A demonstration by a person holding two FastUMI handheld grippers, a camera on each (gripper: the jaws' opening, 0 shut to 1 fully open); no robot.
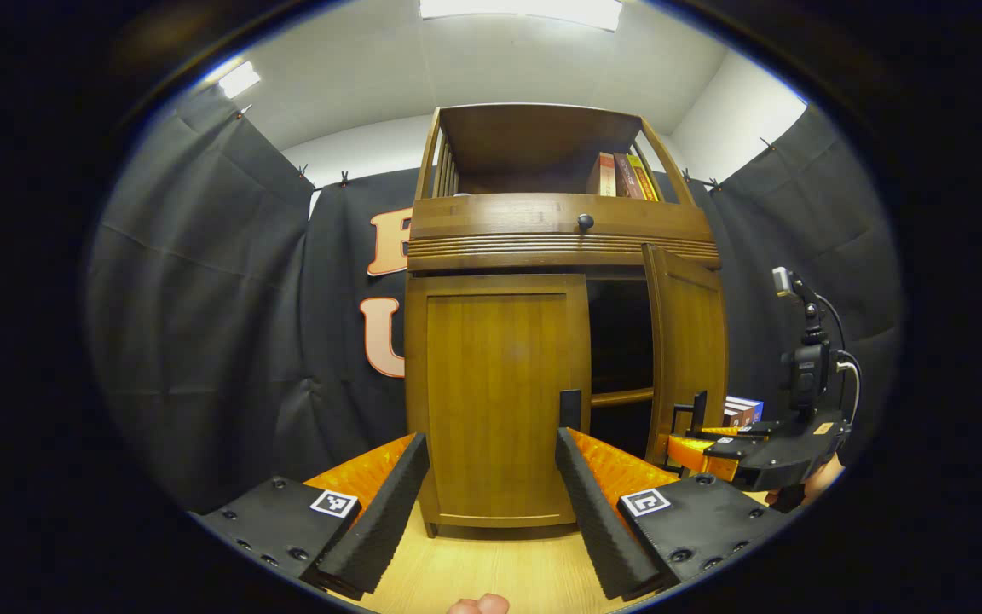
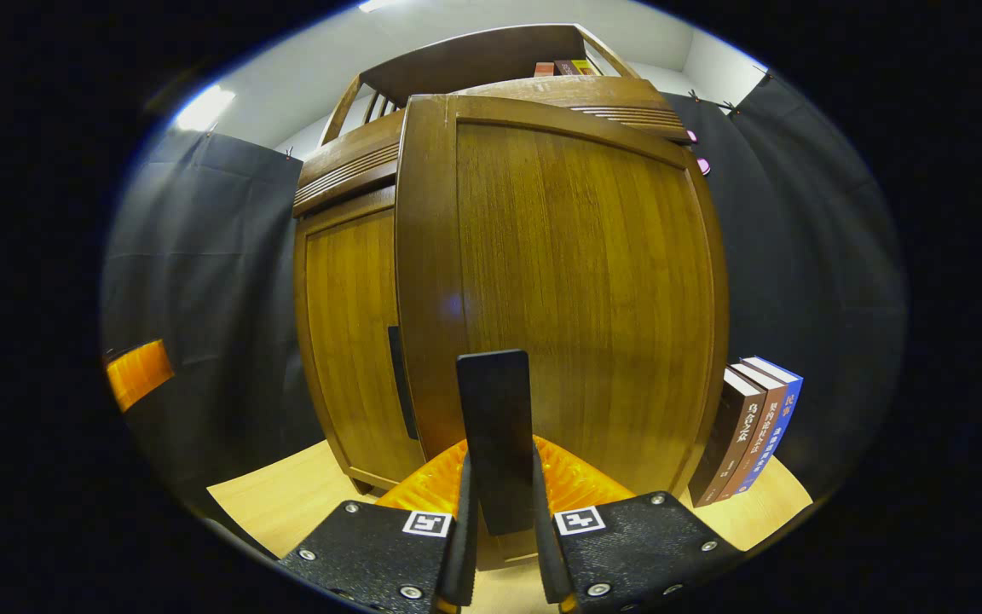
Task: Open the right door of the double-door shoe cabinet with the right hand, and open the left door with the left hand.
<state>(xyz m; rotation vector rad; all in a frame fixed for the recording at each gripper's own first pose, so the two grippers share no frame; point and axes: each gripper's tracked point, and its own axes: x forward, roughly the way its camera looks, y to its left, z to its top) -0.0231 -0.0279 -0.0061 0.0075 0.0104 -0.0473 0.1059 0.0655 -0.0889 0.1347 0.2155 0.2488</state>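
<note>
Shoe cabinet (image 1: 542,239) stands upright on the pale wooden bench (image 1: 491,571), tall axis vertical, its front facing the camera in the left gripper view. Its left door (image 1: 498,396) is flush and closed; its right door (image 1: 687,350) is swung partly outward on its outer edge, showing a dark interior with a shelf rail. Above the doors sits a drawer front with a round dark knob (image 1: 585,223), and books (image 1: 623,176) stand in the open top shelf. The left tongs (image 1: 491,477) are spread wide, holding nothing, aimed at the closed left door, just short of it. Off to the right, the right tongs (image 1: 696,418) sit at the opened door's lower edge, with a hand partly visible behind. In the right gripper view, the right door (image 2: 576,290) looms close, its face turned toward the camera. The right tongs (image 2: 498,503) are clamped on a dark vertical handle (image 2: 495,435). Three upright books (image 2: 755,426) stand on the bench beside the cabinet; their spine writing is too small to read.
</note>
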